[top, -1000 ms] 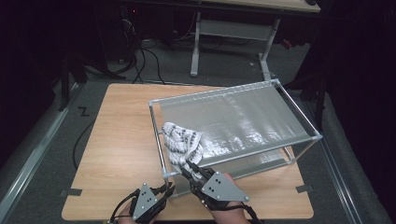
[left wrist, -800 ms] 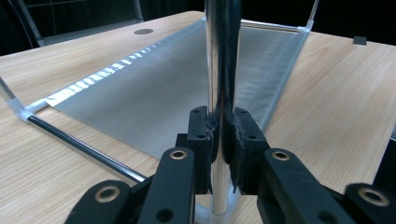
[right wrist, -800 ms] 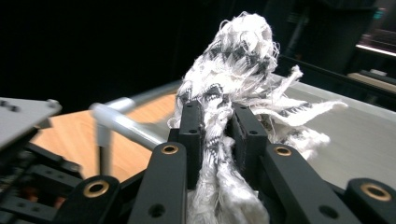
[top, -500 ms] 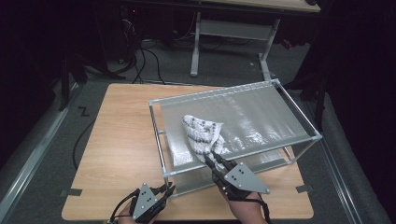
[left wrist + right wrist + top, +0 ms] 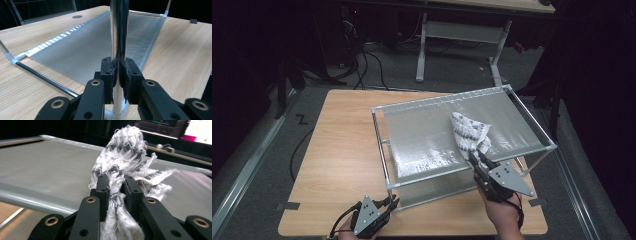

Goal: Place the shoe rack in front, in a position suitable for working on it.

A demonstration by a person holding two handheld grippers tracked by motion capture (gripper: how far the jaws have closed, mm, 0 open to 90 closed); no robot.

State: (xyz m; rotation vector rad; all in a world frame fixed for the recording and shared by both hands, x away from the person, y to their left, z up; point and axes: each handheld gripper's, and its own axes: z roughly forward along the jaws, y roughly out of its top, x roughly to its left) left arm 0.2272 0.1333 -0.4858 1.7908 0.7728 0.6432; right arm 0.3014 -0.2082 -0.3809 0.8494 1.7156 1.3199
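Note:
A metal rack frame (image 5: pixel 382 145) with a stretched grey mesh sheet (image 5: pixel 432 130) stands on the wooden table (image 5: pixel 337 150). A white cloth with a dark zigzag pattern (image 5: pixel 469 132) (image 5: pixel 125 157) lies bunched on the right part of the sheet. My right gripper (image 5: pixel 476 159) (image 5: pixel 116 188) is shut on the cloth's near end, just above the rack's front bar. My left gripper (image 5: pixel 393 202) (image 5: pixel 117 72) is shut on the rack's upright front-left leg (image 5: pixel 117 37), near the table's front edge.
Beyond the table stand a white desk frame (image 5: pixel 422 45) and dark cables (image 5: pixel 362 60) on the grey floor. Bare tabletop lies left of the rack. A small black tape mark (image 5: pixel 301 120) sits on the floor at left.
My right gripper has dragged the cloth across the mesh from the rack's front-left area toward the right. The left gripper has stayed clamped on the leg.

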